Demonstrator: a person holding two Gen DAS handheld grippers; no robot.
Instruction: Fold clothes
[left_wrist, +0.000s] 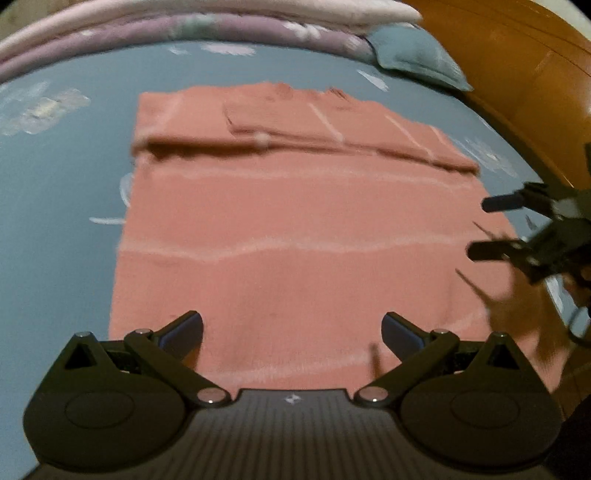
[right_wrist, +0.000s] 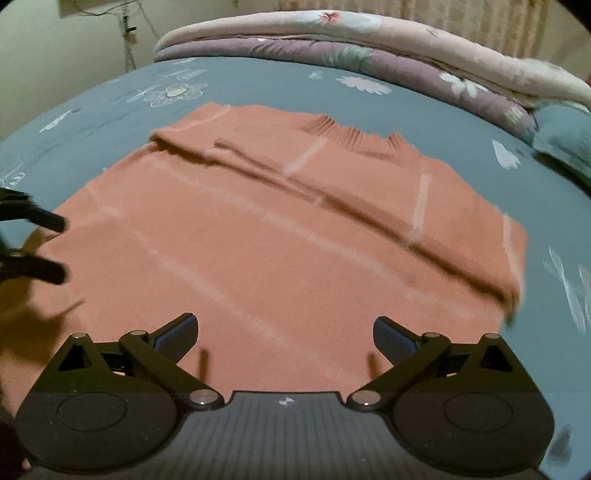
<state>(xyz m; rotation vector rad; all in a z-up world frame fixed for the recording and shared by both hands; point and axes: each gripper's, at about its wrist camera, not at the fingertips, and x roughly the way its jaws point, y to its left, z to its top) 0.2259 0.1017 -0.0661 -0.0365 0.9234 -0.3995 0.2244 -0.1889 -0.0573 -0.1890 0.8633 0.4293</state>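
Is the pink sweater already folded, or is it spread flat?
Partly folded: the sweater lies flat on the bed, sleeves folded across the chest, body still unfolded.

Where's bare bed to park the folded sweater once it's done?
Bare blue sheet lies between the sweater collar and the stacked quilts, widest by the flower print. A narrower strip runs between the sweater's edge and the blue pillow. Crowded: the near hem, where both open grippers, left and right, hover.
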